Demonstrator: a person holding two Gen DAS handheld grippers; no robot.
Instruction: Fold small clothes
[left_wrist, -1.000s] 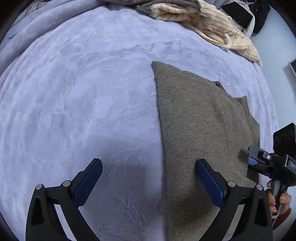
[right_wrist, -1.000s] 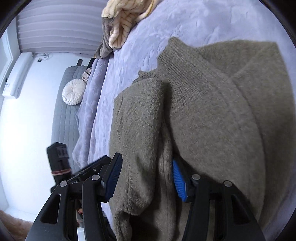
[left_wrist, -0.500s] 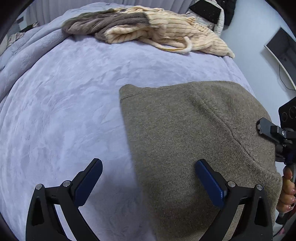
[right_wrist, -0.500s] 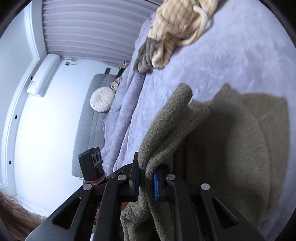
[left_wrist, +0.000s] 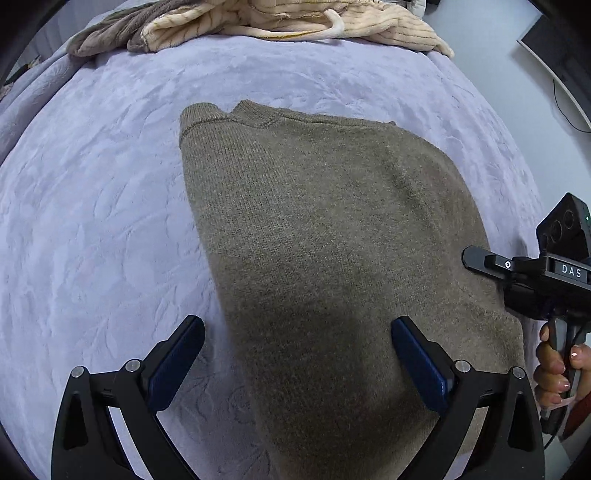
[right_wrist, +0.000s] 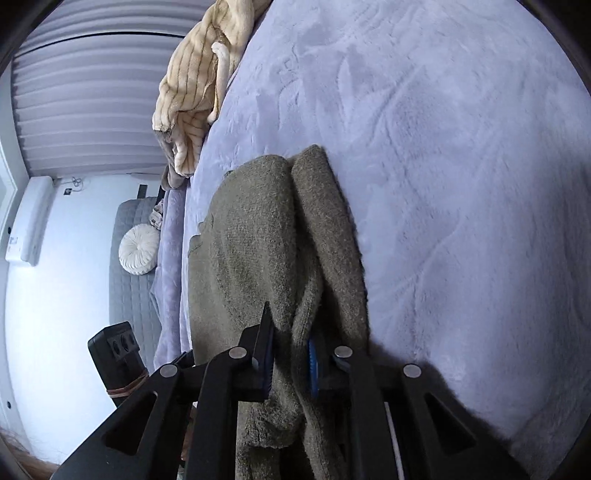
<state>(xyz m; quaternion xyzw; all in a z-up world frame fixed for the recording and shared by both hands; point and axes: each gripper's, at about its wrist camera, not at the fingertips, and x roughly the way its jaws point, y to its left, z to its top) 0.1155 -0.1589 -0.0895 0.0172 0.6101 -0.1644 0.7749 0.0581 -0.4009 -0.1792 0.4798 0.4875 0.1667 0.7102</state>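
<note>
- Olive-brown knitted sweater (left_wrist: 332, 258) lies on the lilac plush bedspread (left_wrist: 92, 221), toward its near right edge, collar pointing at the far edge.
- Left gripper (left_wrist: 295, 369) hangs above the sweater's near part, jaws wide apart and holding nothing; one blue pad (left_wrist: 421, 365) is over the knit, the other over bare bedspread.
- Right gripper (right_wrist: 290, 363) pinches a bunched fold of the sweater; the jaws are opening slightly, with cloth between them.
- Risk: thick knit may slip out of the loosening pinch, so the raised fold drops crooked.
- Risk: dragging the fold may shift the unpinned lower layer across the plush.
- Cream ribbed fleece garment (left_wrist: 295, 22) lies heaped at the far edge, well apart from the sweater.
</note>
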